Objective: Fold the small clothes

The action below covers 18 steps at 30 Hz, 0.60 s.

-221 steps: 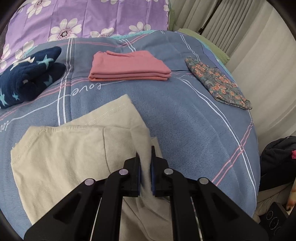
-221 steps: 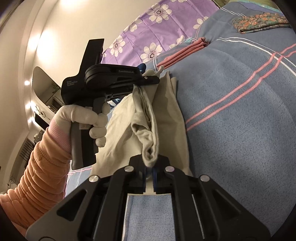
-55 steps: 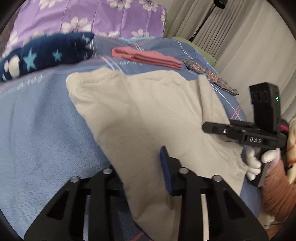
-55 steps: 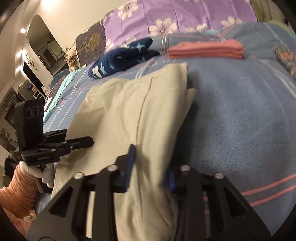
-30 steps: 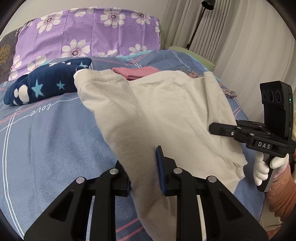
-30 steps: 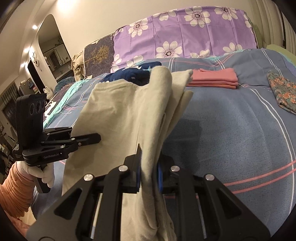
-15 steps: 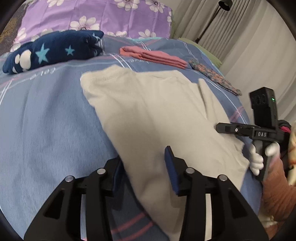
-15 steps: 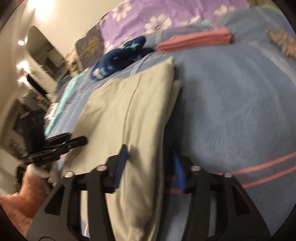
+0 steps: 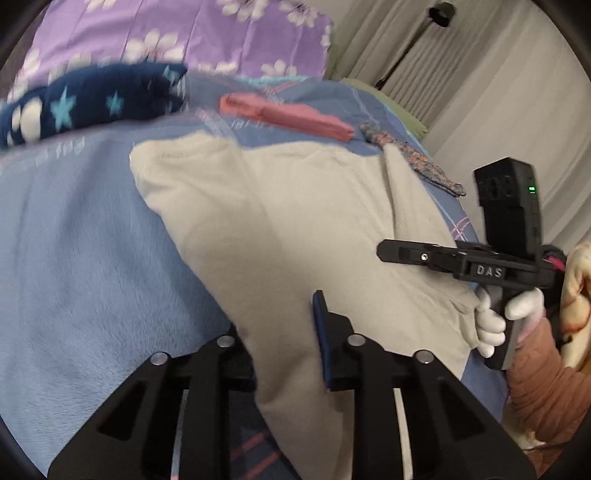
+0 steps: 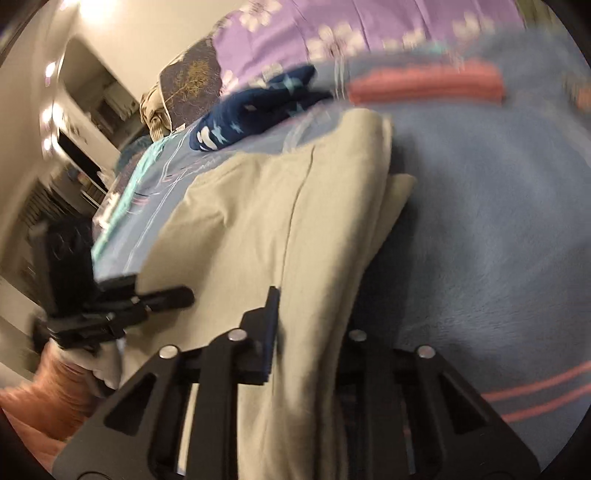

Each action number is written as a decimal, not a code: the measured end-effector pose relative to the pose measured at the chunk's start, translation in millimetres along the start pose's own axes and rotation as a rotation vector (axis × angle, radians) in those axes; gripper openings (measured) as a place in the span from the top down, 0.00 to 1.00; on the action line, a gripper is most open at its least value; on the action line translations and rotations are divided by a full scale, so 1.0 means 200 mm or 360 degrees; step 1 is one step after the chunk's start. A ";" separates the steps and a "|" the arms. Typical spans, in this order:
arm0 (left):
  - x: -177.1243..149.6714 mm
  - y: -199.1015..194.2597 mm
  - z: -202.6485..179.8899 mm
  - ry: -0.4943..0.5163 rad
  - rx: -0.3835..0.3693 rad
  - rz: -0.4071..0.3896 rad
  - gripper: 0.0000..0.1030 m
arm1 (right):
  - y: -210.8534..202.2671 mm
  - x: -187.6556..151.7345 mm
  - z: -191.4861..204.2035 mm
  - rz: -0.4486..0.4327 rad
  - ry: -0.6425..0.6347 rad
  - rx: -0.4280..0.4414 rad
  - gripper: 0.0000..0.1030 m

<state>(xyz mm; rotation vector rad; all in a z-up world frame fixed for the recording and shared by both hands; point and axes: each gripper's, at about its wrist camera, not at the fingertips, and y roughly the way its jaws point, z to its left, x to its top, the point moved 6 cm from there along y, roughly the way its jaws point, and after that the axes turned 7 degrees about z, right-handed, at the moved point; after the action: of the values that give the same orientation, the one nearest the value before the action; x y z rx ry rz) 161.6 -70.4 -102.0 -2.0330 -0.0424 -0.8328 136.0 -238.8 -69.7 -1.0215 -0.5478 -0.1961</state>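
Observation:
A beige garment (image 9: 295,221) lies spread on the blue blanket (image 9: 92,258), with a folded strip along its right side (image 10: 369,177). My left gripper (image 9: 282,314) is at its near left edge. Its jaws are closing and pinch the cloth, which hides the left finger. My right gripper (image 10: 312,306) is at the near right edge, over the thick folded layers. Its jaws are also closing, and the cloth fills the gap and covers the right finger. Each gripper shows from the side in the other's view, right (image 9: 382,253) and left (image 10: 184,295), held by white-gloved hands.
A folded pink garment (image 9: 288,114), a navy star-print piece (image 9: 92,99) and a small floral cloth (image 9: 417,162) lie further back on the bed. Purple flowered pillows (image 9: 184,29) stand behind them. Curtains (image 9: 480,74) hang beyond the bed's right edge.
A second ago both grippers held the garment up off the bed. Half a second ago it lay flat between wide jaws. Now both pairs of jaws have narrowed onto it, and the right gripper has sunk slightly.

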 end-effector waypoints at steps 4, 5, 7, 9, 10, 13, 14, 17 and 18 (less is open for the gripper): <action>0.08 -0.14 -0.18 0.0190 0.0092 -0.0119 0.78 | -0.21 0.00 0.12 -0.0190 -0.0119 -0.0108 0.83; 0.10 -0.17 -0.21 0.0221 0.0101 -0.0147 0.78 | -0.29 -0.01 0.15 -0.0261 -0.0164 -0.0161 0.83; 0.15 -0.24 -0.32 0.0284 0.0107 -0.0209 0.78 | -0.41 0.00 0.18 -0.0354 -0.0193 -0.0211 0.83; 0.20 -0.28 -0.41 0.0338 0.0109 -0.0249 0.78 | -0.54 0.00 0.18 -0.0446 -0.0191 -0.0240 0.83; 0.23 -0.29 -0.47 0.0379 0.0111 -0.0269 0.78 | -0.61 -0.01 0.17 -0.0489 -0.0185 -0.0260 0.83; 0.32 -0.30 -0.66 0.0498 0.0118 -0.0302 0.78 | -0.78 -0.03 0.11 -0.0581 -0.0152 -0.0313 0.83; 0.35 -0.29 -0.73 0.0539 0.0118 -0.0307 0.78 | -0.84 -0.04 0.08 -0.0608 -0.0139 -0.0332 0.83; 0.44 -0.26 -0.89 0.0627 0.0111 -0.0315 0.78 | -1.01 -0.05 -0.01 -0.0680 -0.0109 -0.0421 0.83; 0.47 -0.24 -0.93 0.0646 0.0105 -0.0317 0.78 | -1.07 -0.04 -0.06 -0.0703 -0.0091 -0.0460 0.83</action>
<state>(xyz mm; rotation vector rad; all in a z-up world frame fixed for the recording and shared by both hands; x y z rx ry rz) 116.9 -210.0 54.8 -1.7835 -0.0440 -1.3387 46.3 -359.5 81.9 -1.1774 -0.8107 -0.6534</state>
